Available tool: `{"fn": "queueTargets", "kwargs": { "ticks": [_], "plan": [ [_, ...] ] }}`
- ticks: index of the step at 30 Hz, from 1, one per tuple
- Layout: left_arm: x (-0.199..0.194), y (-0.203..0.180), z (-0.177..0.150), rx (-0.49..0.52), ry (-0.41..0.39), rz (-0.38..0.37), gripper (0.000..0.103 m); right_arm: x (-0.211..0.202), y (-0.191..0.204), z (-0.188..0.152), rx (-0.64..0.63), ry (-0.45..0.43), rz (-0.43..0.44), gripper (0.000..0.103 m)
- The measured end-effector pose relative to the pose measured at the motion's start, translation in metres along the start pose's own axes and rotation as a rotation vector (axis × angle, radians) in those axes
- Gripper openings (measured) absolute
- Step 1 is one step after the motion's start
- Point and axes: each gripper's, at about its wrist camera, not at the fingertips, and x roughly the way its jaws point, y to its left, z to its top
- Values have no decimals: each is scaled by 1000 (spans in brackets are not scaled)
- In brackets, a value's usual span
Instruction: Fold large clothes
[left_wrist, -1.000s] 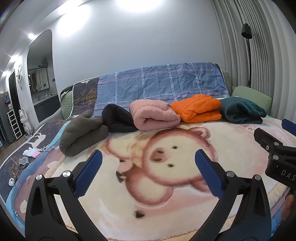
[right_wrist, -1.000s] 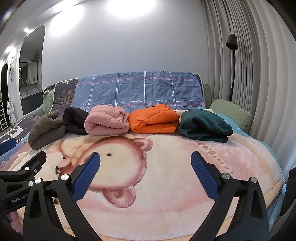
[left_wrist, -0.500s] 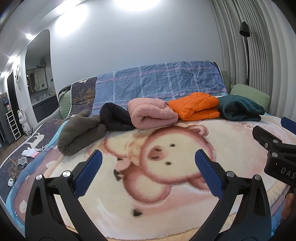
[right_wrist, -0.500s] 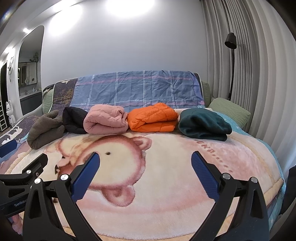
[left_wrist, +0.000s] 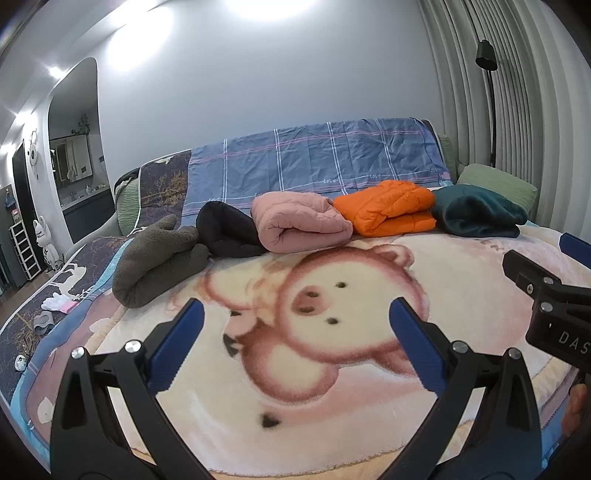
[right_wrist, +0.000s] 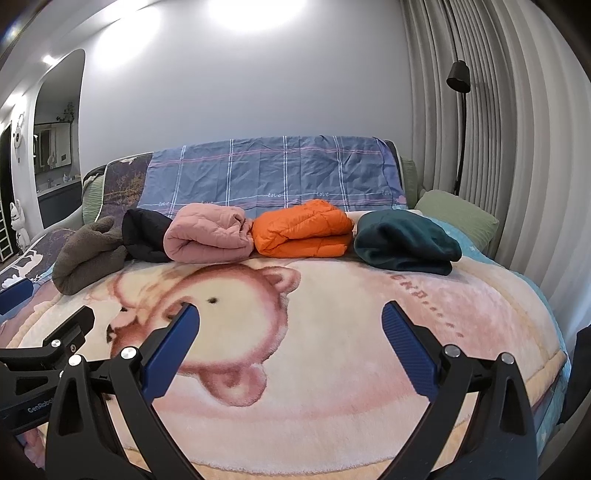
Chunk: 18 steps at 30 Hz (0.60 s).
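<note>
Five folded garments, grey-brown (right_wrist: 88, 254), black (right_wrist: 146, 234), pink (right_wrist: 208, 234), orange (right_wrist: 303, 229) and teal (right_wrist: 404, 240), are seen rowed along the far side of the pig-print blanket (right_wrist: 332, 332) beneath a grey wall (right_wrist: 240, 110), with left gripper (left_wrist: 295, 332) and right gripper (right_wrist: 290, 332) held wide, empty.

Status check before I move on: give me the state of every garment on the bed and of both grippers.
Grey-brown fleece: loosely bundled, left end of row.
Black garment: bundled.
Pink quilted jacket: rolled.
Orange puffer jacket: folded flat.
Dark green fleece: folded, right end of row.
Left gripper: open, holding nothing.
Right gripper: open, holding nothing.
</note>
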Motion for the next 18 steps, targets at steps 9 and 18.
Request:
{"fn": "queueTargets", "kwargs": {
  "ticks": [9,18],
  "plan": [
    [0,0,0,0,1,0,101,0,0,0,0,1,0,99],
    [0,-1,-2,1,4,0,101,0,0,-1,0,1,0,99]
  ]
}}
